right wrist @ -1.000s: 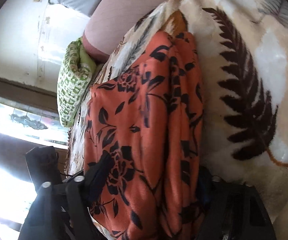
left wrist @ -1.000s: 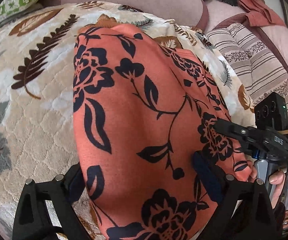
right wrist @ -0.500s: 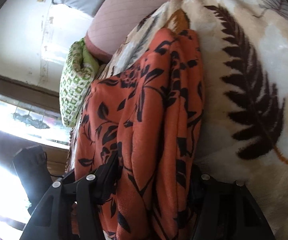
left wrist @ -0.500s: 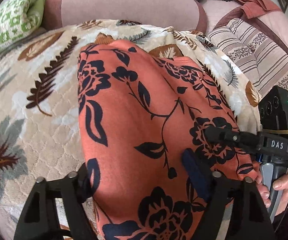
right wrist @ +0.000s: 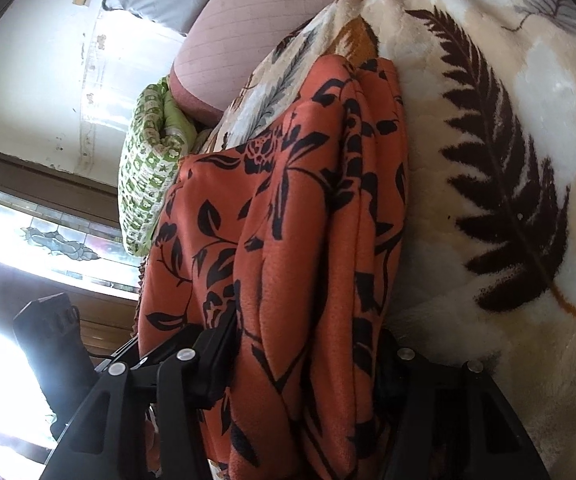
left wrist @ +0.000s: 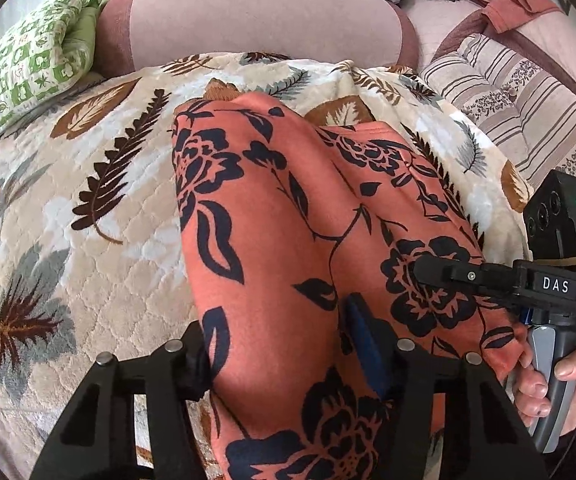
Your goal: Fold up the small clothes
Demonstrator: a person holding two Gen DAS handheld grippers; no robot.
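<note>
An orange garment with black flowers lies folded on a cream leaf-print blanket. My left gripper is shut on its near edge, the cloth bunched between the jaws. My right gripper is shut on the thick folded stack of the same garment, with several layers between its fingers. The right gripper also shows in the left wrist view, clamped on the garment's right near corner, with the hand on its handle.
A green patterned pillow lies at the back left. A pink sofa back runs behind the blanket. A striped cushion lies to the right. A window shows at the left of the right wrist view.
Both grippers have pulled back toward me with the garment, so more of the blanket, sofa back and pillow shows. Both keep their hold on the cloth.
</note>
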